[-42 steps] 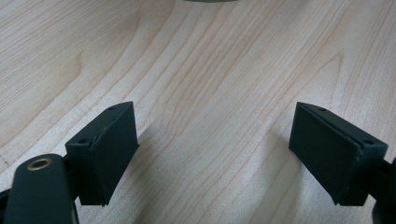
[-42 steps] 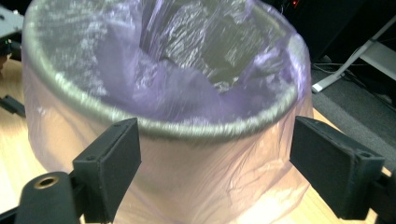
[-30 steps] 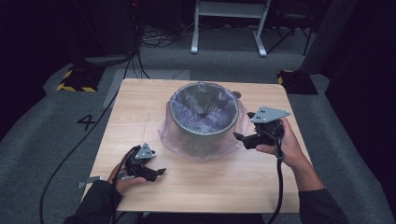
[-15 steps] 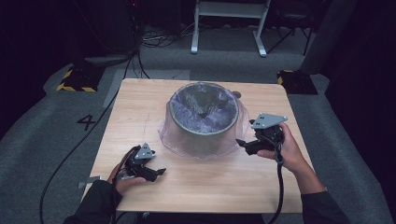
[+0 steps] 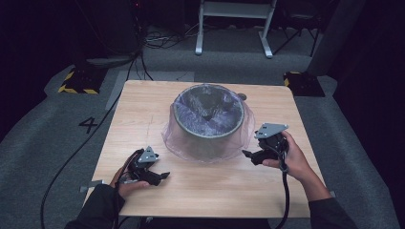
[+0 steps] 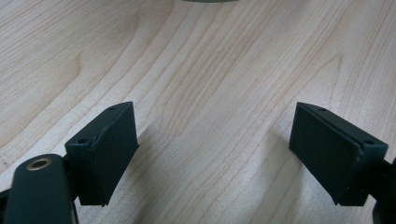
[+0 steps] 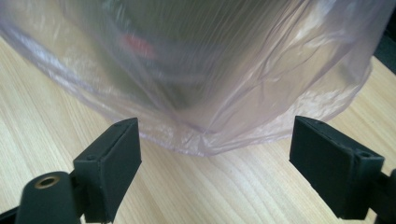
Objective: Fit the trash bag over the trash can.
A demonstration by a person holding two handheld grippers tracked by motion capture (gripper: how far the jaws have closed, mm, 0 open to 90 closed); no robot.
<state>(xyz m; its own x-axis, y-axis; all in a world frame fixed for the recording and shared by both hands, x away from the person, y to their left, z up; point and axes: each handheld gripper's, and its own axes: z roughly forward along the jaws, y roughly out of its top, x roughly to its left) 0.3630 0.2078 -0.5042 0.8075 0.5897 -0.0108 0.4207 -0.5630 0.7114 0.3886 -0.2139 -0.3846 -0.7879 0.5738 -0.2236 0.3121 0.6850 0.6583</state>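
A grey round bin (image 5: 207, 131) stands in the middle of the wooden table (image 5: 143, 102), lined with a thin clear plastic bag (image 5: 248, 129) whose skirt hangs down outside to the tabletop. My right gripper (image 5: 246, 154) is open, low at the bin's right side, jaws aimed at the bag's lower hem (image 7: 205, 144) a short way ahead, nothing between them. My left gripper (image 5: 165, 175) rests open on the table near the front left, with bare wood (image 6: 210, 116) between its jaws.
A small dark round object (image 5: 242, 96) lies on the table just behind the bin. Dark floor surrounds the table, with a cable (image 5: 71, 157) trailing off left, a yellow-black striped block (image 5: 76, 81) at back left and a white frame stand (image 5: 234, 24) behind.
My right gripper has come down toward the tabletop beside the bin. The left gripper has stayed where it was.
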